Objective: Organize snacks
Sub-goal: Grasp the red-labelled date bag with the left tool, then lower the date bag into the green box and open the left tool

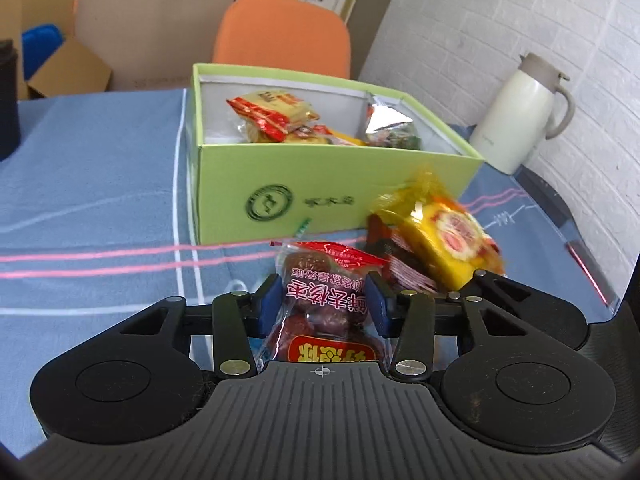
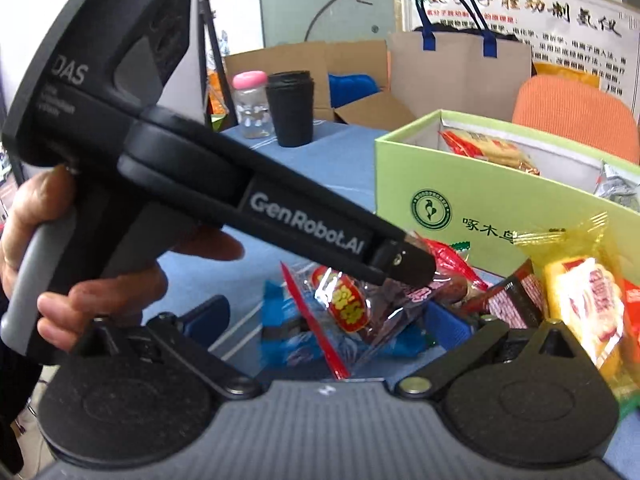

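A blue tablecloth [image 1: 100, 184] with pink and white stripes covered the table, and on it, toward the far side, stood the largest container: an open light-green box [image 1: 340, 192] with a white lining and a round dark-green emblem on its near wall. Inside lay several snacks: a red-and-yellow packet [image 1: 272, 114] propped toward the back, some smaller yellow wrappers beside it, and a silver foil packet [image 1: 390, 124] leaning in the right-hand corner. The box was only partly filled; its floor could not be seen past the near wall.

Behind the table stood an orange chair [image 1: 284, 34], a brown paper bag [image 2: 460, 68] with blue handles, and open cardboard cartons. A cream thermal jug [image 1: 520, 116] stood at the table's right edge, well apart from the box. At the far left corner were a black ridged cup [image 2: 290, 108] and, just beside it, a clear jar with a pink lid [image 2: 250, 106], whose contents I could not make out.

Outside the box, near its front wall, loose snacks lay in a heap: a yellow cake packet [image 1: 448, 240] resting on a dark red wrapper, and a blue packet [image 2: 288, 332] flat on the cloth.

The left gripper [image 1: 324, 304], gripped by a hand [image 2: 80, 272], had its blue pads pressed narrowly on a clear packet of red dates [image 1: 320, 292] with a red top seal, in front of the box and not yet in it. The right gripper [image 2: 320, 320] stood wide, with nothing clamped, above the blue packet.
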Available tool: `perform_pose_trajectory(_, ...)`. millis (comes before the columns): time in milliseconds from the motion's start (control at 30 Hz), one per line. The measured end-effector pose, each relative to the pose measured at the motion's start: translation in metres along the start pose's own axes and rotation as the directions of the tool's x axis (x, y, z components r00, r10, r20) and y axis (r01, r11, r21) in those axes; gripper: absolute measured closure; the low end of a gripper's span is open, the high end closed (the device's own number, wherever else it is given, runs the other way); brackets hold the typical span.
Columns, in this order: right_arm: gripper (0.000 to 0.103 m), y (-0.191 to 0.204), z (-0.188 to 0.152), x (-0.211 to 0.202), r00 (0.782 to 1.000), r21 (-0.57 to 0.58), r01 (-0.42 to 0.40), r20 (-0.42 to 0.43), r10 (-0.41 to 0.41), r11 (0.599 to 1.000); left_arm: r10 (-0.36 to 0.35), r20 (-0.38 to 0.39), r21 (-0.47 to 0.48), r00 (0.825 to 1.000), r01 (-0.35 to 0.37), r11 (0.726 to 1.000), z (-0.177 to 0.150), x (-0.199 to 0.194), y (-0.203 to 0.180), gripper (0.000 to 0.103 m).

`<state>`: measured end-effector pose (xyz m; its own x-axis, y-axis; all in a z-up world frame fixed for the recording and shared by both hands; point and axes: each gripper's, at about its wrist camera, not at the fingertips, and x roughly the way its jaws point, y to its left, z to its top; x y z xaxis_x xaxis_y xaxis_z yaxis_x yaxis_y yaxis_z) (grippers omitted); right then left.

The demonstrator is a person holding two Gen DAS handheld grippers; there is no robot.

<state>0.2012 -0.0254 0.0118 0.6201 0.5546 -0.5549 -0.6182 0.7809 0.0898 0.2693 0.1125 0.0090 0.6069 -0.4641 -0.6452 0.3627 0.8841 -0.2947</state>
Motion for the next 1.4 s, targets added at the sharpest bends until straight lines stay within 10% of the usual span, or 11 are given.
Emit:
perform_pose_trajectory(267,0.001,0.024,-0.048,-0.051,0.995,-0.076,0.031,-0.089,-0.038,0.997,0.03,-0.007,-0.05,1.0,-0.03,0.998,-0.064,-0.021,-0.056,0.077)
perform_pose_trajectory(633,0.001,0.013,-0.074,-0.079,0.979,0.101,0.204,-0.03,-0.202,0.974,0.103,0.027,-0.158,0.994,-0.098,0.983,-0.073,-0.03,-0.057,0.046)
perform_pose_trajectory(933,0.001,0.016,-0.07,-0.057,0.98,0.071,0.198,-0.005,-0.198,0.978,0.088,-0.026,-0.121,0.996,-0.091,0.989,-0.072,-0.017,-0.066,0.049)
perform_pose_trajectory(1033,0.027,0.013,-0.07,-0.046,0.993,0.093,0.115,-0.024,-0.114,0.989,0.062,-0.072,-0.118,0.995,-0.07,0.99,-0.077,-0.012,-0.061,0.054)
perform_pose_trajectory(1400,0.032,0.011,-0.017,-0.042,0.994,0.039,0.087,0.058,-0.089,0.995,0.019,0.014,-0.149,1.0,-0.017,0.989,-0.054,-0.039,-0.044,0.074)
